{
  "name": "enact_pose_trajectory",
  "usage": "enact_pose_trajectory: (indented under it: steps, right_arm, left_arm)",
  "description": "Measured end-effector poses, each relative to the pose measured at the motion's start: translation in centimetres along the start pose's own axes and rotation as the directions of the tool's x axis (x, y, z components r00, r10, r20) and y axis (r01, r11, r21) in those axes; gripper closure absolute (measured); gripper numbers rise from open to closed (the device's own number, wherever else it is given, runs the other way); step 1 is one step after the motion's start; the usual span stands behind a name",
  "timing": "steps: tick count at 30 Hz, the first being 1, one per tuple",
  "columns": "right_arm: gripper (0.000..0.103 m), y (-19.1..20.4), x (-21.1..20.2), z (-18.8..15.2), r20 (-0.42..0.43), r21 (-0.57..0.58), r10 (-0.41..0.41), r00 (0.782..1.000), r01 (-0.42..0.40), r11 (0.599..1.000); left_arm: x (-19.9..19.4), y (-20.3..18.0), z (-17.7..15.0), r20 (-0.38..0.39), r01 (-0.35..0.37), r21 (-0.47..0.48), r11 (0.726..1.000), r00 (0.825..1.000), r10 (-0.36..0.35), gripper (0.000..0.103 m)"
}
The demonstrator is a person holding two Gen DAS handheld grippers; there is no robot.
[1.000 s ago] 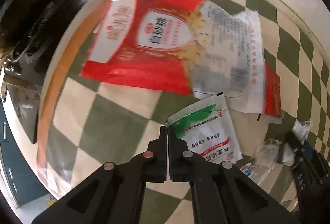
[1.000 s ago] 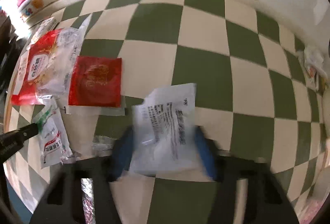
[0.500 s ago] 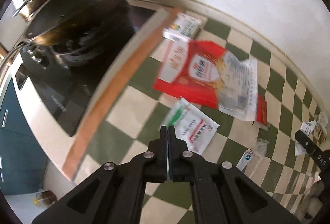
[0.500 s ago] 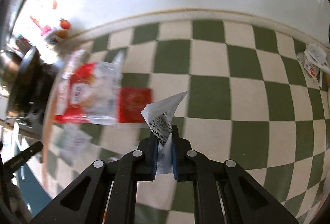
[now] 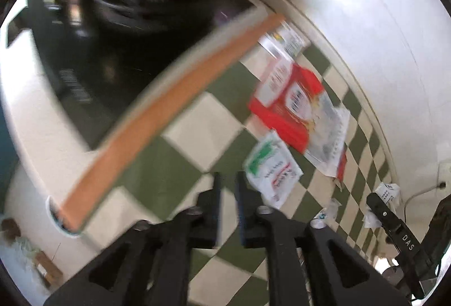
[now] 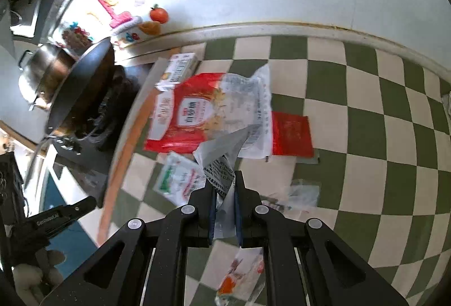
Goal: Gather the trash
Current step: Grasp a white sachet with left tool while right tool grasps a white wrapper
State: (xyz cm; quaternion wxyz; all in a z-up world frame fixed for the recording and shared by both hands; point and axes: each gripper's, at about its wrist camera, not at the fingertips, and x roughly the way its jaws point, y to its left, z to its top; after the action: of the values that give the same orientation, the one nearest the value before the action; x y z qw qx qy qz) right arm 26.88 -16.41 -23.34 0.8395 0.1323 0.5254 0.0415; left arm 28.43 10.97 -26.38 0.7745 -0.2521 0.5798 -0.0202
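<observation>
Right tongs [image 6: 224, 187] are pinching a crumpled white packet [image 6: 221, 162] with black print, and it now hangs clear of the checkered surface [image 6: 366, 137]; a second ago that packet lay flat between the open jaws, so one piece of trash has been lifted and is ready to be carried off. Left tongs [image 5: 227, 187] have changed too: their jaws were pressed together half a second ago and now stand slightly apart with nothing between them, pulled back and up from the litter. The left view is smeared by motion, so I would not swear to how wide that gap is.

Just ahead of the left tongs lies the green-and-white sachet [image 5: 270, 168], flat on the surface and untouched. Beyond it is the big red and clear bag [image 5: 298, 111], with a small white box [image 6: 177, 72] at its far end and a red square packet [image 6: 291, 134] tucked under its other edge. A scrap of clear wrapper [image 6: 303, 193] sits near the right tongs, and another wrapper with orange print [image 6: 239, 277] lies below them. To the left, past the orange trim, a dark wok [image 6: 81, 77] sits on the stove.

By my reckoning the job has barely begun: one piece in hand, most of it still lying there, and the sachet looks like the left tongs' likeliest pick.
</observation>
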Motion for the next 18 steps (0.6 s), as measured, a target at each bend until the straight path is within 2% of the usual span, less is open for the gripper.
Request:
enact_pose_trajectory:
  steps: [1, 2, 4, 5, 6, 7, 9, 12, 13, 14, 15, 18]
  right_arm:
    - [0.092, -0.8, 0.6, 0.2, -0.002, 0.015, -0.017, 1.000, 0.017, 1.000]
    - [0.092, -1.5, 1.1, 0.5, -0.005, 0.028, -0.033, 0.999, 0.033, 0.999]
    - [0.092, -3.2, 1.7, 0.9, -0.002, 0.060, -0.060, 0.998, 0.060, 0.996]
    - [0.092, -3.9, 1.8, 1.1, 0.000, 0.066, -0.075, 0.997, 0.075, 0.995]
    - [0.092, -4.8, 2.0, 1.3, 0.005, 0.078, -0.089, 0.996, 0.089, 0.993]
    - [0.092, -5.7, 2.1, 1.4, 0.007, 0.095, -0.097, 0.995, 0.096, 0.991]
    - [0.092, -7.4, 2.4, 1.5, 0.003, 0.128, -0.117, 0.993, 0.116, 0.985]
    - [0.092, -9.7, 3.1, 1.5, -0.013, 0.183, -0.135, 0.991, 0.135, 0.974]
    - [0.092, -10.4, 3.3, 1.4, -0.018, 0.198, -0.141, 0.990, 0.141, 0.970]
    - [0.092, -10.9, 3.4, 1.3, -0.024, 0.209, -0.145, 0.989, 0.146, 0.967]
    - [0.092, -11.2, 3.5, 1.3, -0.027, 0.215, -0.147, 0.989, 0.149, 0.965]
    - [0.092, -11.6, 3.5, 1.3, -0.032, 0.216, -0.149, 0.988, 0.153, 0.964]
  left_arm:
    - [1.6, -0.7, 0.4, -0.030, 0.017, 0.026, 1.000, 0.999, -0.016, 0.059]
    - [3.5, -1.7, 0.7, -0.058, 0.029, 0.062, 0.998, 0.998, -0.026, 0.053]
    - [6.2, -3.3, 1.0, -0.108, 0.040, 0.124, 0.991, 0.994, -0.026, 0.050]
    - [7.3, -3.9, 1.0, -0.127, 0.020, 0.151, 0.988, 0.992, 0.000, 0.049]
    - [8.3, -4.4, 0.9, -0.145, 0.005, 0.178, 0.984, 0.989, 0.021, 0.044]
    - [8.2, -5.6, 0.9, -0.092, -0.008, 0.233, 0.972, 0.995, 0.031, 0.039]
    - [9.2, -7.0, 0.9, -0.106, -0.067, 0.287, 0.955, 0.989, 0.101, 0.037]
    - [10.0, -9.1, 0.2, -0.056, -0.133, 0.369, 0.920, 0.985, 0.165, 0.039]
    - [10.3, -9.7, -0.1, -0.035, -0.166, 0.399, 0.902, 0.980, 0.196, 0.046]
    - [10.4, -10.4, -0.5, 0.001, -0.218, 0.437, 0.873, 0.970, 0.242, 0.080]
    - [10.4, -10.7, -0.6, 0.012, -0.239, 0.457, 0.857, 0.965, 0.262, 0.103]
    - [10.2, -10.5, -0.4, -0.015, -0.218, 0.432, 0.875, 0.969, 0.248, 0.103]
